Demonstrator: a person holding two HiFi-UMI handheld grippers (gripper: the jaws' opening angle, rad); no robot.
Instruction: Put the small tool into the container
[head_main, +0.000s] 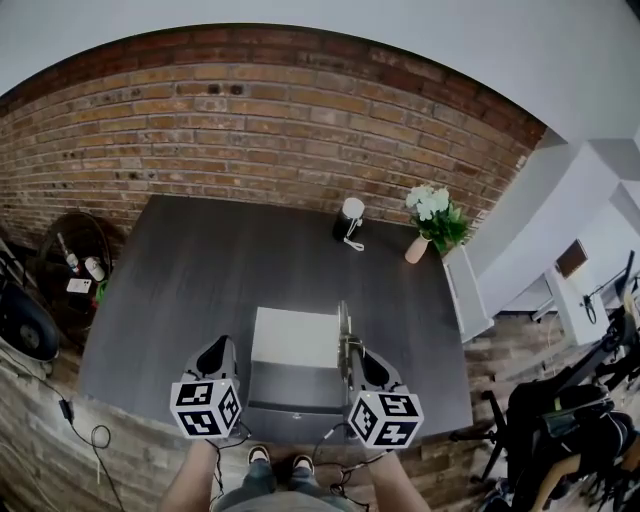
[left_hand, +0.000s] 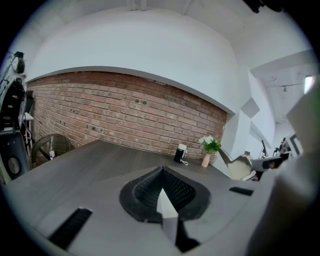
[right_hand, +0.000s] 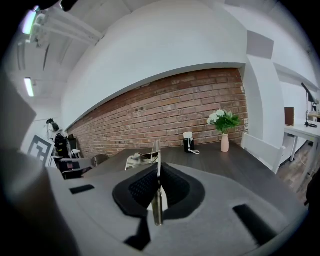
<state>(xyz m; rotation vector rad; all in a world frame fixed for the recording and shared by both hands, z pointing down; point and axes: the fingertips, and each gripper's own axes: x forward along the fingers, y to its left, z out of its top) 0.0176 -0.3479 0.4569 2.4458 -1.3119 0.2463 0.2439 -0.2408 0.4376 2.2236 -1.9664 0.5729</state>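
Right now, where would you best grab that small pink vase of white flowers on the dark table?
Probably its bare lower body, from the side: the small pink vase stands upright, and the white flowers and leaves spread over its mouth, blocking any approach from above.

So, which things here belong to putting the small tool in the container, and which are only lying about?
For the job:
small tool, held in the right gripper
container

Lying about:
flower vase
black-and-white device
fan

Red brick wall (head_main: 250, 120), dark wooden table (head_main: 200, 270), vase of white flowers (head_main: 431, 208), plank floor (head_main: 40, 450), white ceiling (head_main: 560, 60)
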